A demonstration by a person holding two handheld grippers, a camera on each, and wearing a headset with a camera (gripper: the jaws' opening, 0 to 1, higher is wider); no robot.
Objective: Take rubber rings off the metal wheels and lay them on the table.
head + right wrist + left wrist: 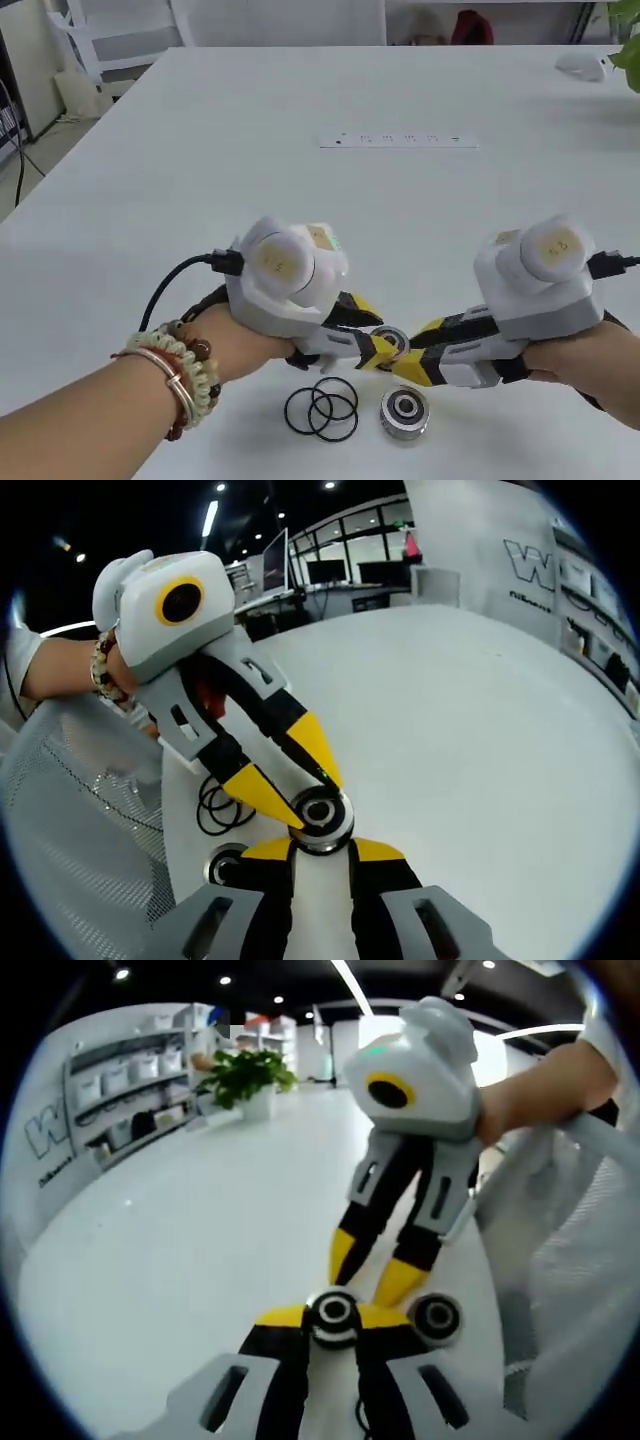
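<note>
Over the near edge of the white bench (250, 180), the two grippers meet tip to tip around a metal wheel (390, 342) held clear of the surface. The left gripper (375, 335) comes in from 9 o'clock. In its own view its yellow tips sit on either side of the wheel (333, 1317), closed against it. The right gripper (415, 348) comes in from 3 o'clock. In the left gripper view it reaches down from 12 o'clock (372, 1272), its jaws drawn to a narrow gap and its tips at the wheel's rim. Whether they actually pinch anything there cannot be told. In the right gripper view the wheel (322, 815) sits at the ends of that gripper's own jaws, with the left gripper (300, 780) bearing on it from 11 o'clock.

At 6 o'clock from the held wheel, a second wheel (405, 412) lies flat on the bench. Three black rubber rings (322, 408) lie overlapping at its 9 o'clock, near it but apart. These rings (215, 805) and the second wheel (225, 865) also show beside the left gripper in the right gripper view.

A left hand (235, 350) wearing beaded bracelets (185, 375) grips one tool, and a right hand (590, 365) grips the other. A white power strip (400, 141) lies well away at 12 o'clock.
</note>
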